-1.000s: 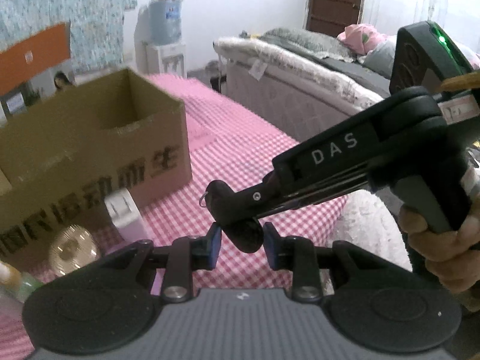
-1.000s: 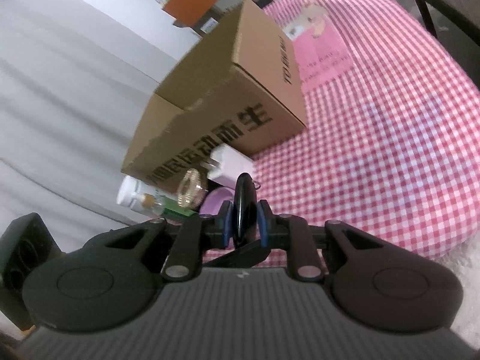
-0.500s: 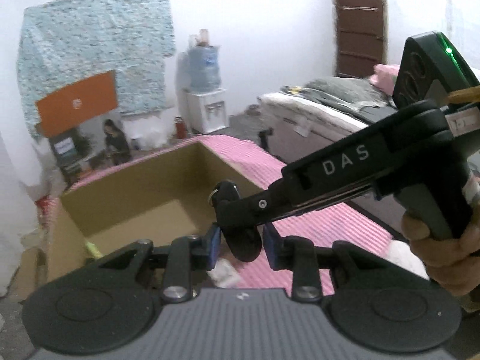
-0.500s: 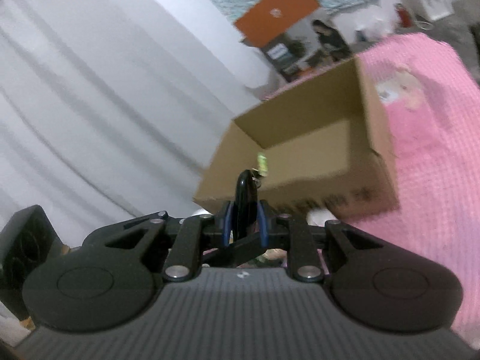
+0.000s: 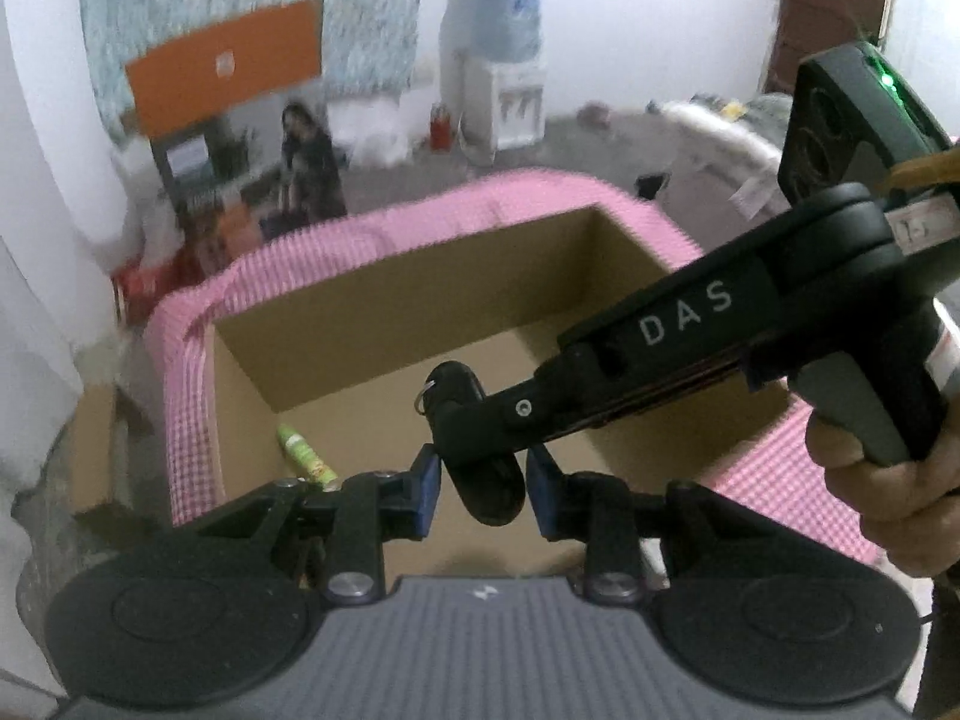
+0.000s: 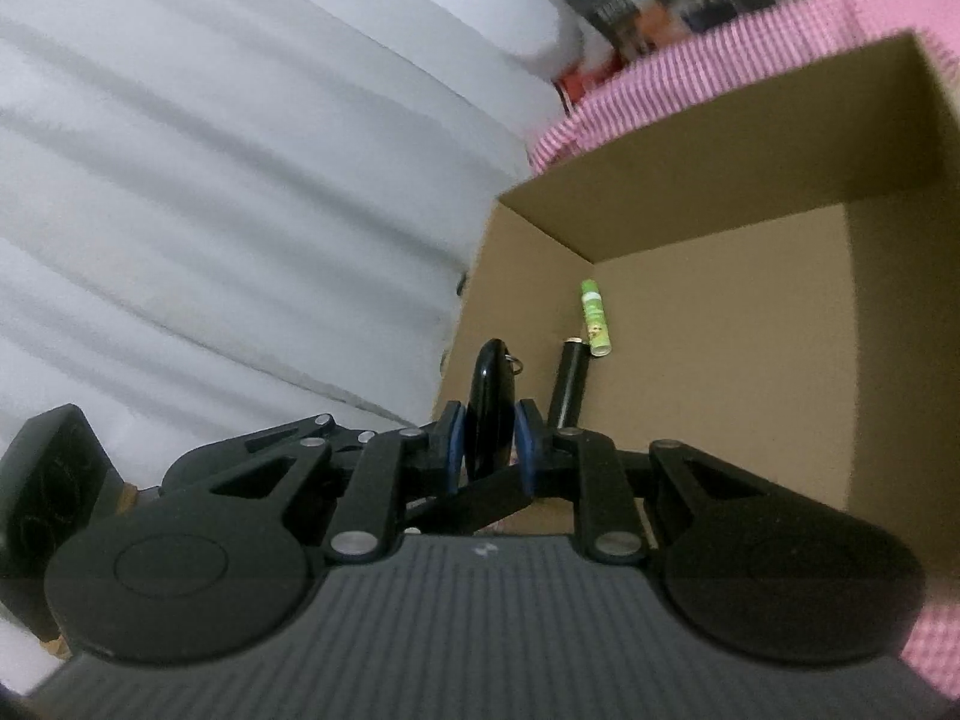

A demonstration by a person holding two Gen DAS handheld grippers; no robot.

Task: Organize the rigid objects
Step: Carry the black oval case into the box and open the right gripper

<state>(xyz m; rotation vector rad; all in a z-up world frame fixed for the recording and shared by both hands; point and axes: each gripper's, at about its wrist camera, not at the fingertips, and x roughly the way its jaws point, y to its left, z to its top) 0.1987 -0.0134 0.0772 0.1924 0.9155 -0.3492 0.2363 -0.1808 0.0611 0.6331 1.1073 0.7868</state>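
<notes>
a: what is seen around the cardboard box (image 5: 420, 306) in the left wrist view?

b: a pink checked cloth (image 5: 186, 384) is seen along its far and left rims. in the upper middle a water dispenser (image 5: 501, 78) is seen against the wall, an orange panel (image 5: 225, 72) at upper left, and a seated person below it, blurred.

a: what lies in the box?

b: a green tube (image 6: 595, 317) and a black cylinder (image 6: 567, 387) are seen on the floor of the box at the centre of the right wrist view. the cylinder's lower end is covered by the gripper.

a: and the task's thing?

b: a black key fob (image 6: 492, 414) with a small metal ring is clamped edge-on between the blue pads of the right gripper (image 6: 489, 447), above the near left part of the box. in the left wrist view its lower end hangs between the pads of the left gripper (image 5: 483, 483); small gaps show on both sides, so that gripper is nearly together but not pressed on it.

a: what is hard to make out?

b: much of the box's right side is blocked by the right gripper's body, held by a hand (image 5: 876, 480) cut off at the right edge.
</notes>
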